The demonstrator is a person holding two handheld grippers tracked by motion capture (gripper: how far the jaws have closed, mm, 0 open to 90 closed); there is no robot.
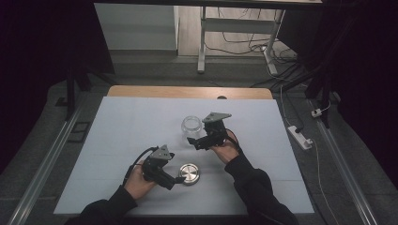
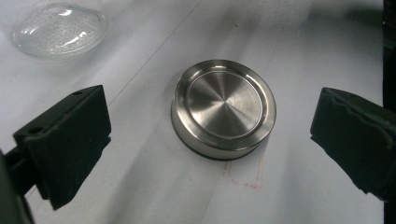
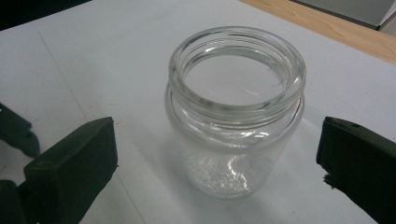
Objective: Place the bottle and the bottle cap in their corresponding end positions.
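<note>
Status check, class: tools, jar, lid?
Left tool open over lid. Right tool open around jar, no contact. Nothing blocking.

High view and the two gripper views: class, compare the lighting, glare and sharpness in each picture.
High view: dim, dark at the edges, the white table sheet lit evenly. Left gripper view: the round brushed-steel lid is sharp, with a soft radial sheen; the clear glass jar at the top corner looks blurred. Right gripper view: bright highlights on the jar's rim, a faint shadow beside it, the near black gripper pads slightly soft.

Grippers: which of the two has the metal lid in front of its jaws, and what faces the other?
The left gripper, open, faces the metal lid; the right gripper faces the open glass jar.
</note>
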